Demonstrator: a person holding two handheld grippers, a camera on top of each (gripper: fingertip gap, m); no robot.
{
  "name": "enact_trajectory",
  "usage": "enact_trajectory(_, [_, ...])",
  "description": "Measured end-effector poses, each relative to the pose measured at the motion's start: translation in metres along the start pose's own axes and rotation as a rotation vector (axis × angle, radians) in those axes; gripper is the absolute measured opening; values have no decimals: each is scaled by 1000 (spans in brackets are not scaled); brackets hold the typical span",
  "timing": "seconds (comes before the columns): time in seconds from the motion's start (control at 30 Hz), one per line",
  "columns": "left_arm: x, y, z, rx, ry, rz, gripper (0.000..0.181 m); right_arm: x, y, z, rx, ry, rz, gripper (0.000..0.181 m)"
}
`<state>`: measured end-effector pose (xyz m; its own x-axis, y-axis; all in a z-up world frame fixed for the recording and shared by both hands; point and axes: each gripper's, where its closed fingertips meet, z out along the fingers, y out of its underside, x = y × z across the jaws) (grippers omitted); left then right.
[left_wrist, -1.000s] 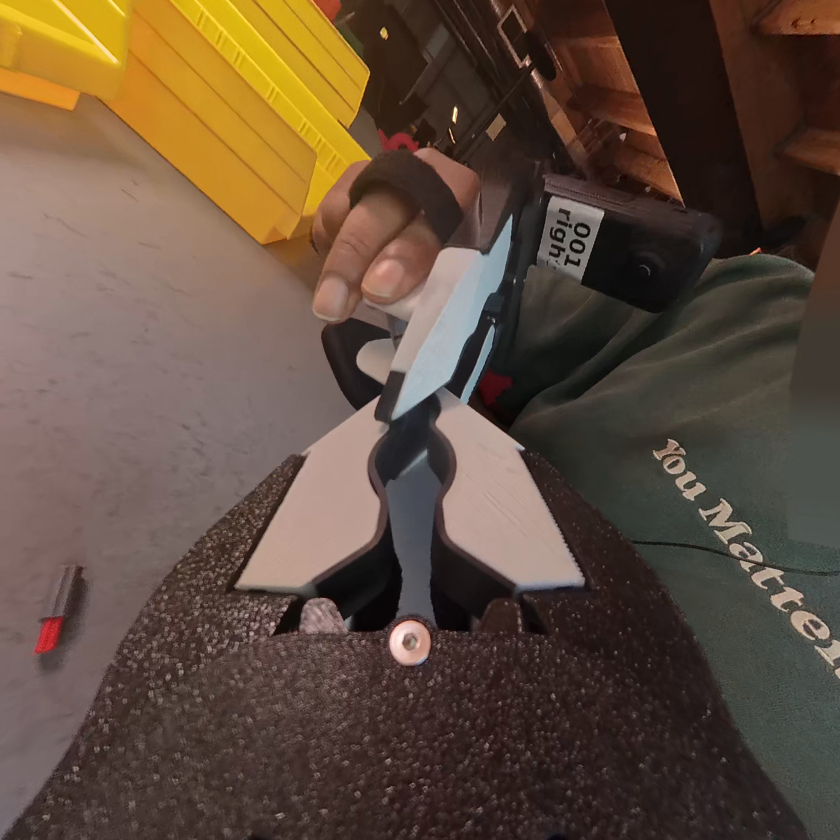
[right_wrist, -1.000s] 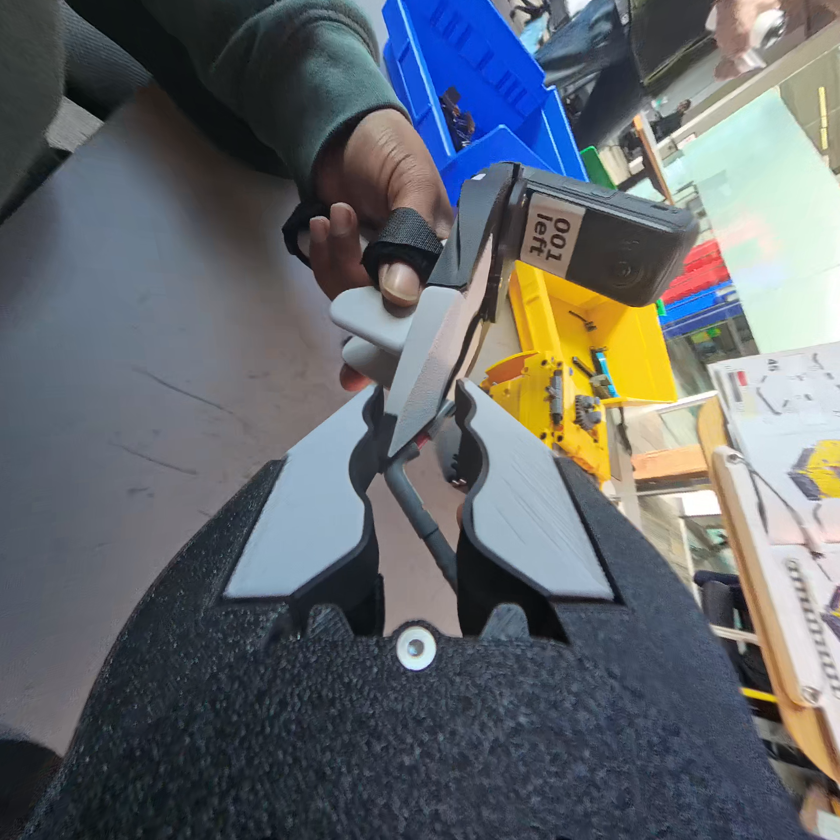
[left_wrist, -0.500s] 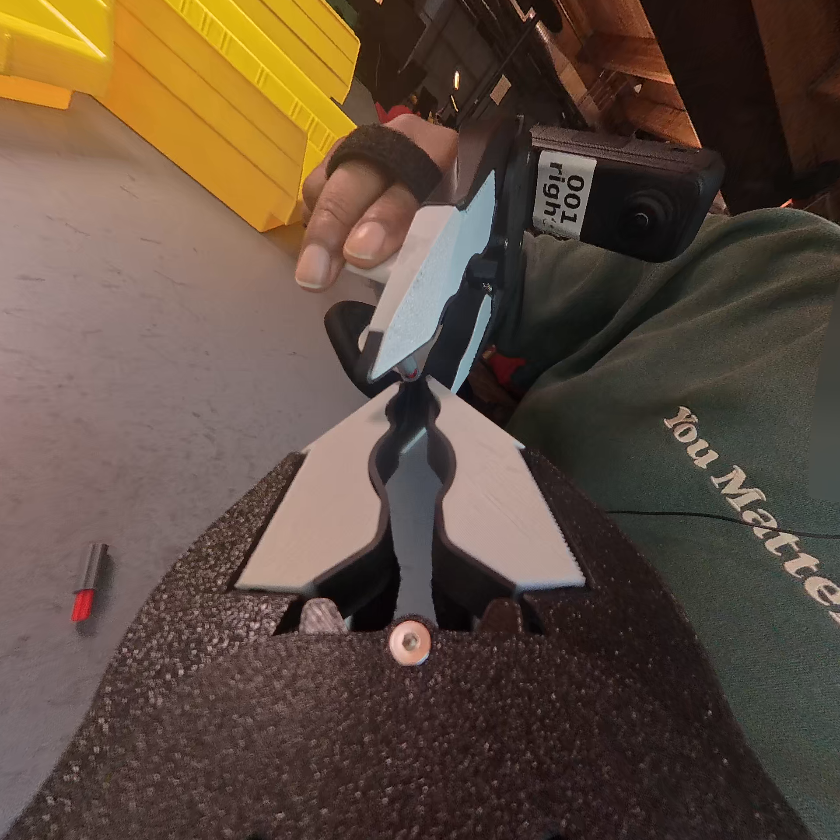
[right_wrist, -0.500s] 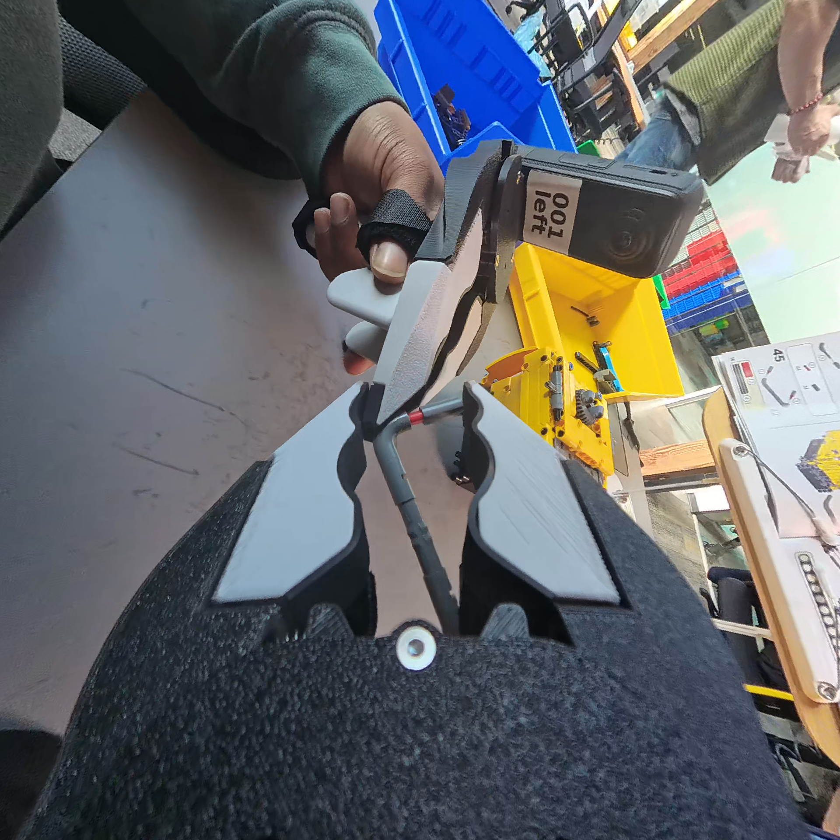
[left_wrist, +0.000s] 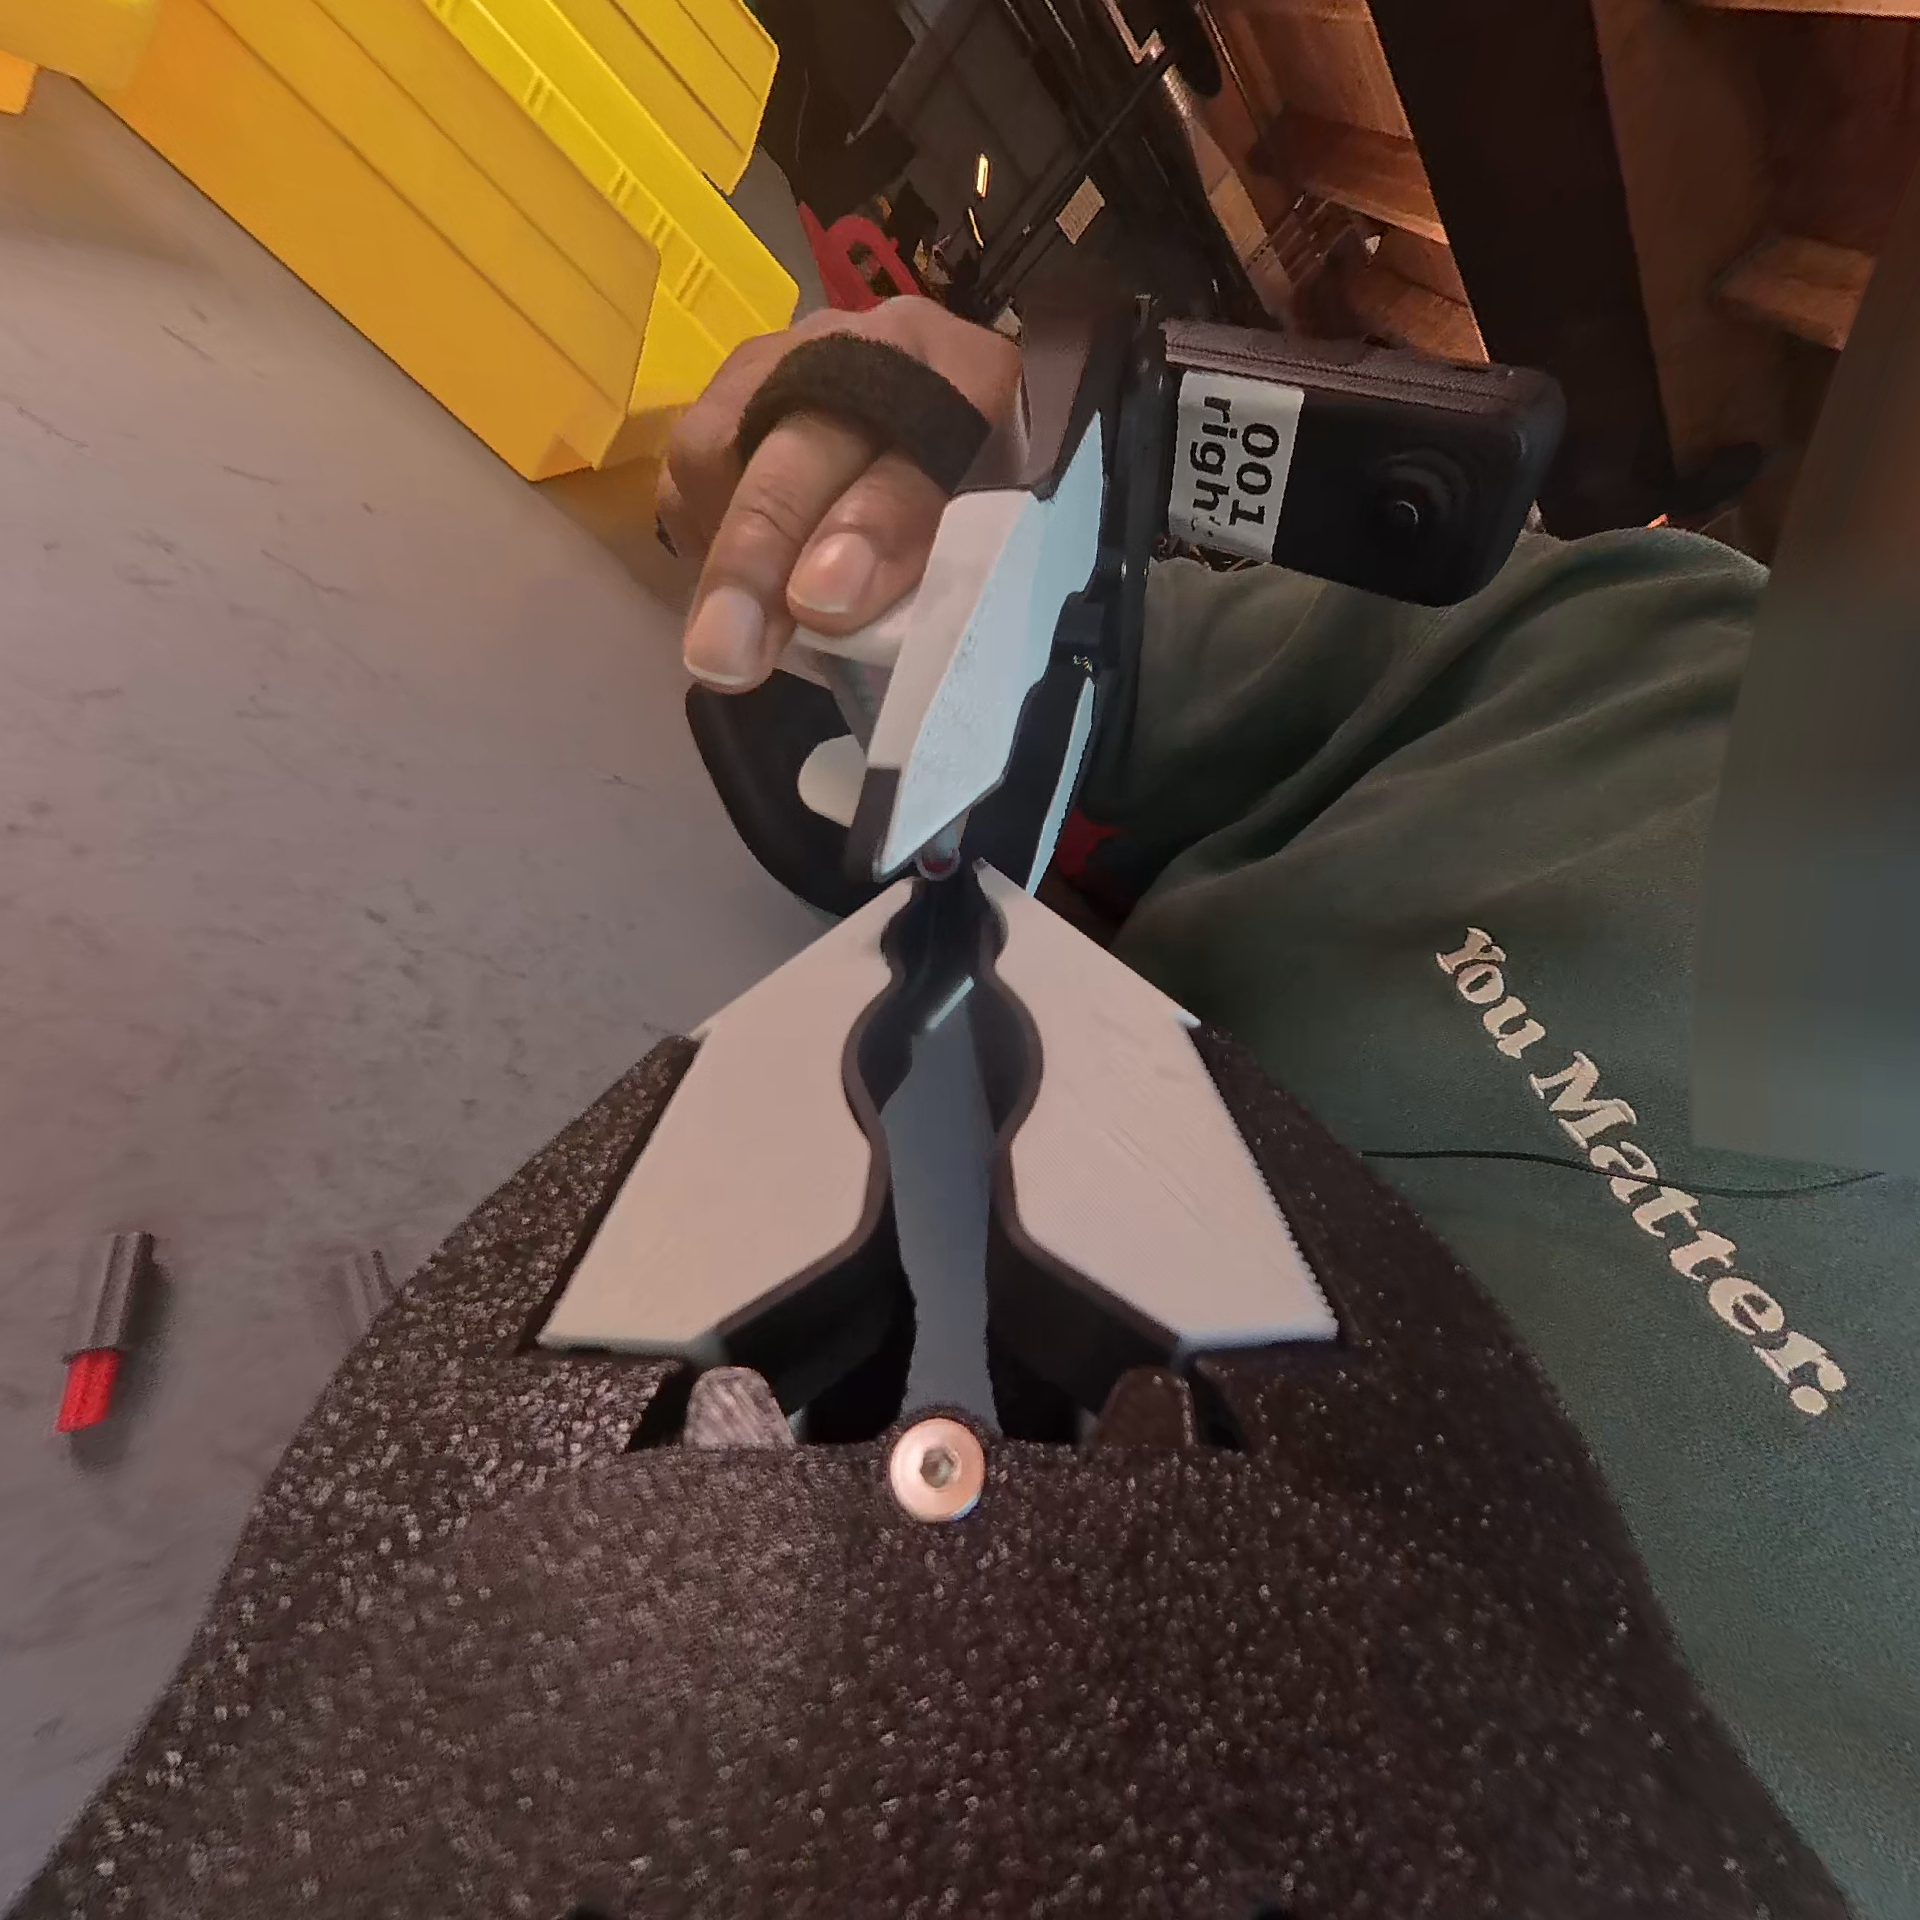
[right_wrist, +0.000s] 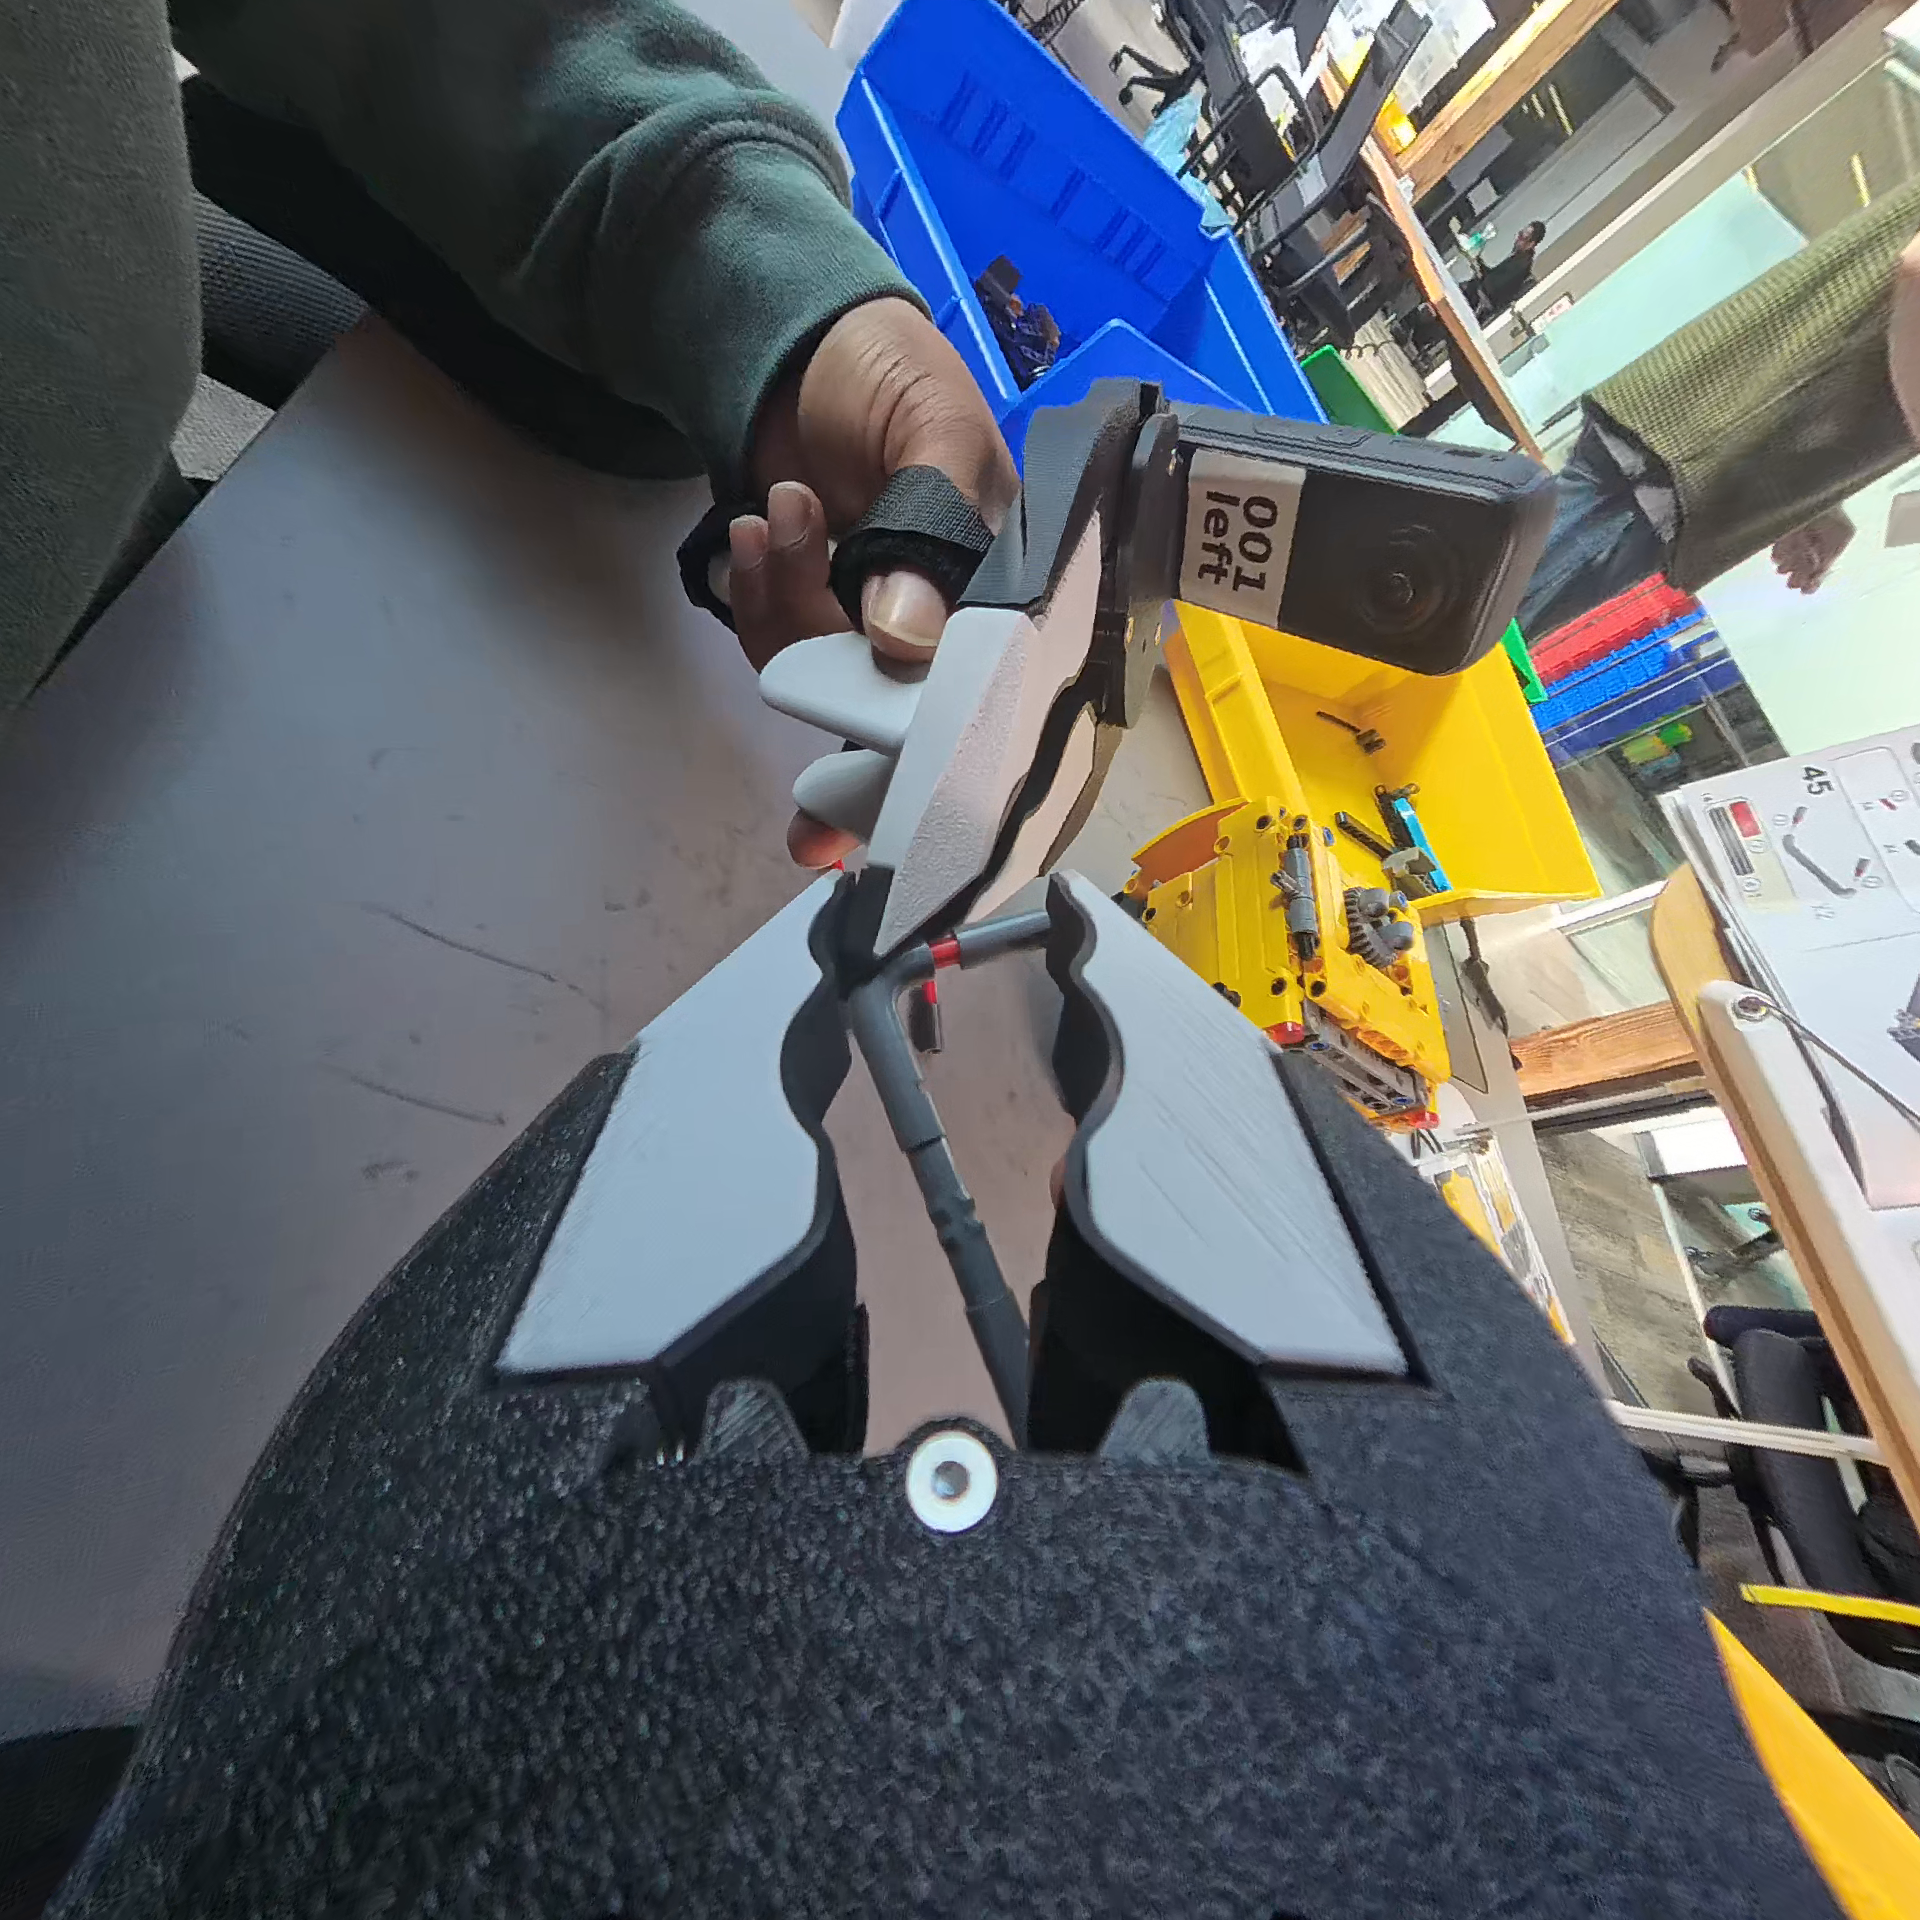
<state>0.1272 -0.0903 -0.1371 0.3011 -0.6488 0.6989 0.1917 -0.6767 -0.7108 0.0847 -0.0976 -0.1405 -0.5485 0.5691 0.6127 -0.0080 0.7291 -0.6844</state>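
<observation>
Your right claw (right_wrist: 945, 883) stands released, its grey fingers spread. The bent dark-grey plastic rod (right_wrist: 940, 1174) runs between them. Its long leg lies along the fingers, from the claw's base out to the tips. There it turns, and its short leg crosses the gap towards the far fingertip. I cannot tell whether either finger presses on it.

Your left claw (left_wrist: 948, 883) is clenched on the rod just at that bend, beside the small red collar (right_wrist: 943, 951). It comes in across the right claw's line, tips to tips. So the left claw carries the rod, above the grey worktop (right_wrist: 364, 831) and clear of it.

On the worktop to the left of your left claw lies a short grey pin with a red end (left_wrist: 104, 1320), well apart from both claws. Beyond the right claw's tips stands a yellow brick-built model with grey gears (right_wrist: 1299, 935), then an open yellow plastic bin (right_wrist: 1455, 769), and farther off a blue plastic bin (right_wrist: 1039, 208).
</observation>
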Motion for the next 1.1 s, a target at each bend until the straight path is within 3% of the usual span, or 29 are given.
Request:
enact_trajectory(0.3, [-6,-6,0,51,-31,6,4,6,4,-2,39,82,77,29])
enact_trajectory(0.4, [-7,-14,-3,118,-37,15,4,11,3,-1,69,106,111,18])
enact_trajectory(0.63, [-19,-13,-5,115,-100,11,0,11,15,3,66,119,129,19])
enact_trajectory(0.93, [-30,-20,-18,139,-212,79,0,26,25,-13,62,172,172,28])
enact_trajectory(1.0, [-35,-21,-20,139,-250,98,0,33,33,-15,42,191,227,36])
enact_trajectory(1.1, [-43,-26,-30,164,-344,152,2,58,49,-29,30,274,339,33])
